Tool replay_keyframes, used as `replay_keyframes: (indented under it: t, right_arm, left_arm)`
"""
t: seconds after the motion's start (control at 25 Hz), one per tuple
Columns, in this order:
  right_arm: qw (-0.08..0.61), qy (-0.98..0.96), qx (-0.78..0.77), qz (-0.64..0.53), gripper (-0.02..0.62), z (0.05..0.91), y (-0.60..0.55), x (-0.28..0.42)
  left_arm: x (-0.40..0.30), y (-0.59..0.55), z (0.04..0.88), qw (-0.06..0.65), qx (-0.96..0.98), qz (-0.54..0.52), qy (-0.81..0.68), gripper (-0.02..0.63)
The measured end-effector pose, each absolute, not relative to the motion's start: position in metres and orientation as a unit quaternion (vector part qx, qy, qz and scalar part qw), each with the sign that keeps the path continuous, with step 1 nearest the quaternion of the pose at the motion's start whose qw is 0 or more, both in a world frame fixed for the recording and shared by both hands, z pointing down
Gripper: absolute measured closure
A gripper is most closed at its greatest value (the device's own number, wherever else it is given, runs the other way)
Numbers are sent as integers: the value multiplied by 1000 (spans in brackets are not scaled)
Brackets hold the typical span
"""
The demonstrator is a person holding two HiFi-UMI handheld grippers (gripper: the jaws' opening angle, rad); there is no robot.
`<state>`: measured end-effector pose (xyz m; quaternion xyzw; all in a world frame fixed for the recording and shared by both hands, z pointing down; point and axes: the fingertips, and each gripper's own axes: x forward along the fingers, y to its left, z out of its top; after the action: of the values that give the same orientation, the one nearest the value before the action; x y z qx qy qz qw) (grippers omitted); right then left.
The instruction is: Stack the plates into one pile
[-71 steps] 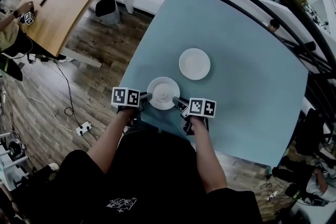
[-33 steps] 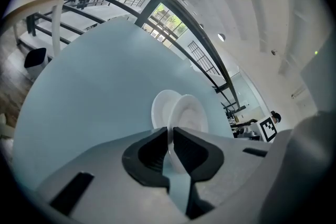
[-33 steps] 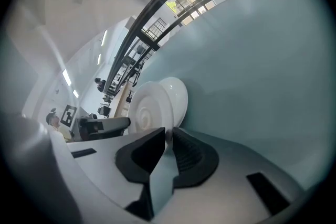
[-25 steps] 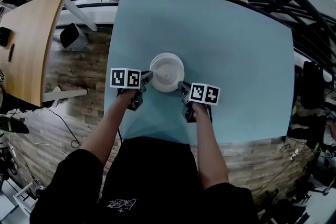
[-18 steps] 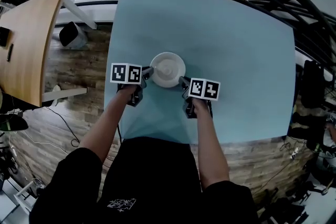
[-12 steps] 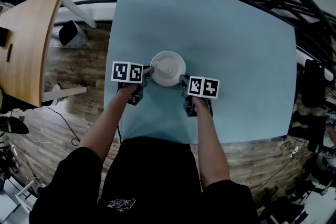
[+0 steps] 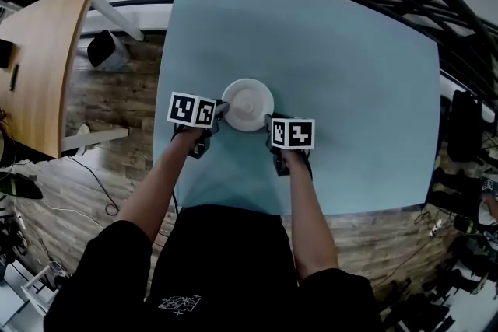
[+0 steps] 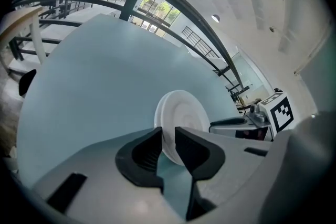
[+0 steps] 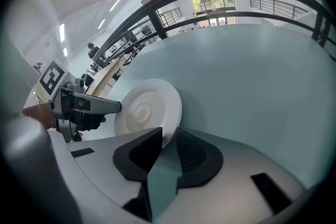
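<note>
One white plate (image 7: 247, 103) shows near the middle of the pale blue counter (image 7: 358, 66). It lies flat with its ringed well facing up; whether another plate lies beneath it cannot be told. The left gripper (image 8: 168, 135) sits at the plate's left edge and the right gripper (image 9: 168, 136) at its near right edge. Each pair of jaws has just been opening and now stands narrowly apart. The plate's rim passes between them with a slit of clearance, so neither pair clamps it. Both grippers slant down toward the counter.
</note>
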<state>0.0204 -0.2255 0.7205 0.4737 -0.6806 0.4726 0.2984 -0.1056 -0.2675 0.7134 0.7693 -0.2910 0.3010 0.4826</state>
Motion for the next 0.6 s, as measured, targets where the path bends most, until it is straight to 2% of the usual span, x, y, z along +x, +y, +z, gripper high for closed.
replay_keyframes:
  t: [0.2,0.44,0.6]
  right_arm:
    - [301,-686,475,463,514,715,-232,21]
    - [283,-696,481,451,517,706,-235,24]
    - [254,-709,480,450,560,692,-230,28]
  left_arm:
    - [-106,-271,708,477,770,302,-297,506]
    - [-116,-272,703,472,769,293,-315,502]
    - [-120,-268,696,465,768,289,-332,502]
